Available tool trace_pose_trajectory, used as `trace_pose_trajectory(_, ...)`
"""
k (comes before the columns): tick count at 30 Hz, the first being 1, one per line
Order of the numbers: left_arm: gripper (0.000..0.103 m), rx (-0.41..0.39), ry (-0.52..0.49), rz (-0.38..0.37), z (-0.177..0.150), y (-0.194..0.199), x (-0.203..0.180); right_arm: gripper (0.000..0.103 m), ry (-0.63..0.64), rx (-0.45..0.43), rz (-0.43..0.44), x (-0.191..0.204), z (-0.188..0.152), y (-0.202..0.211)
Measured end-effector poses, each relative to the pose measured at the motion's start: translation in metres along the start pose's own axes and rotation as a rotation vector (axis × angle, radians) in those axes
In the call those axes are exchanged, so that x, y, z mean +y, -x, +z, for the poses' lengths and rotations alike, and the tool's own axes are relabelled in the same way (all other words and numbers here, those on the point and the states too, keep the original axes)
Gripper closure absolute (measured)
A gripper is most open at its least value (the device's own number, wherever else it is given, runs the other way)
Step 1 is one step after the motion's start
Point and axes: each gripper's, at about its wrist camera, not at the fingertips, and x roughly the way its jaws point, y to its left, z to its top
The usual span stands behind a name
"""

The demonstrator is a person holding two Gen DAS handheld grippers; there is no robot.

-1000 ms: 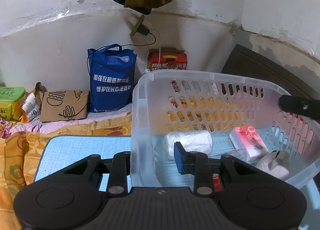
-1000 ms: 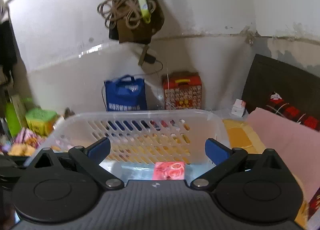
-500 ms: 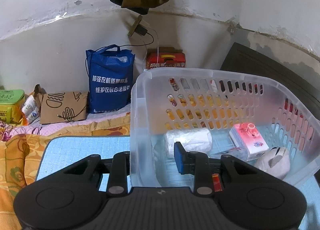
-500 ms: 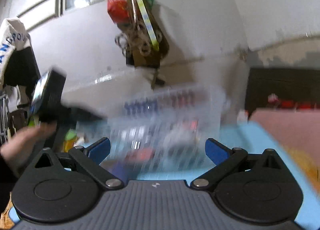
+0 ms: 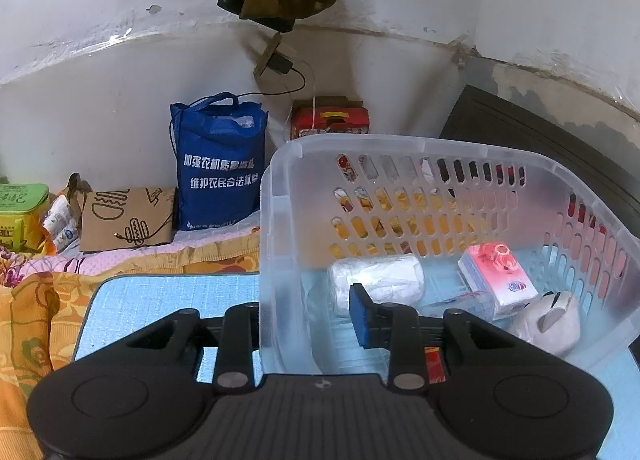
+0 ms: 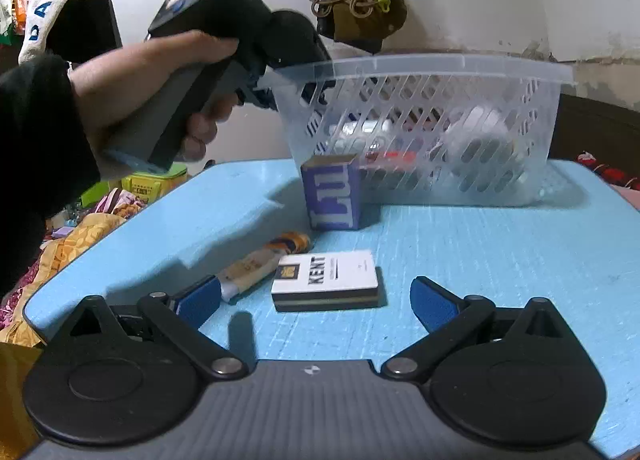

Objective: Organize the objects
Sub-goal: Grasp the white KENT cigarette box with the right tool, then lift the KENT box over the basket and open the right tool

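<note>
A clear plastic basket stands on the blue table top. Inside it lie a white wrapped roll, a red and white tissue pack and a pale soft toy. My left gripper straddles the basket's near left corner wall, one finger outside and one blue pad inside; its jaws are opening slightly. In the right wrist view a hand holds it there. My right gripper is open low over the table, with a white KENT pack just ahead between its fingers.
A blue box stands upright against the basket. An orange patterned wrapped stick lies left of the KENT pack. A blue bag, a cardboard piece and a red box line the wall. Orange bedding lies left.
My right gripper has swung away from above the basket and come down low in front of it. The left gripper has stayed on the basket's corner.
</note>
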Motion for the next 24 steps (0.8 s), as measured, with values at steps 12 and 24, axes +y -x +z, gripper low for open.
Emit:
trace_pose_trajectory(12, 0.066, -0.005, -0.003, 0.002, 0.000, 0.001, 0.000, 0.037, 0.086, -0.085, -0.106, 0.011, -0.015, -0.008)
trace_pose_trajectory(24, 0.066, -0.009, -0.009, 0.014, 0.001, 0.002, -0.001, 0.043, 0.048, -0.125, -0.096, -0.013, -0.013, 0.011)
